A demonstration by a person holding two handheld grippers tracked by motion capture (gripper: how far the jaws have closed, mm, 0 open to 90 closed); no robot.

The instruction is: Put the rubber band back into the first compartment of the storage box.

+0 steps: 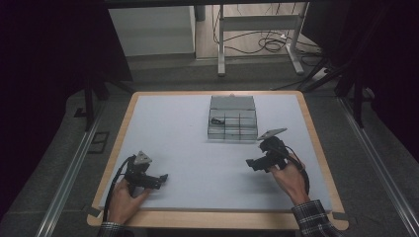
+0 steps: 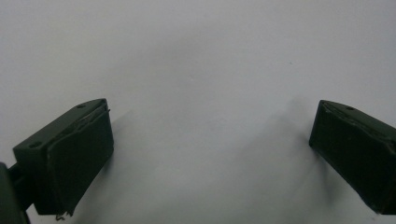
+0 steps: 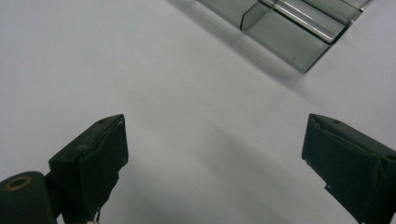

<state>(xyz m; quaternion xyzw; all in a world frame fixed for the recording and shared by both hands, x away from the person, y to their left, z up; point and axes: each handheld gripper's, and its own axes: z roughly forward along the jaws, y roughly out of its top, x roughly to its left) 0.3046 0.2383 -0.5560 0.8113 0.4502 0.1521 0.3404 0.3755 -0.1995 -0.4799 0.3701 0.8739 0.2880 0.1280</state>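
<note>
While both tools sit low over the surface (image 1: 188,148), I read this as the start, before any reach. My left gripper (image 1: 163,177) has its fingers (image 2: 74,154) spread wide with nothing but bare surface between them and ahead of them. My right gripper (image 1: 249,164) is likewise spread, fingers (image 3: 93,163) holding nothing; the clear compartment box (image 1: 232,118) lies beyond and to the right of those fingers in the right gripper view, its near corner (image 3: 285,42) well apart from them. A small dark item (image 1: 216,120) rests in a left-hand compartment. Next I'd judge the right fingers must advance toward the box, staying spread until they straddle their target
</note>
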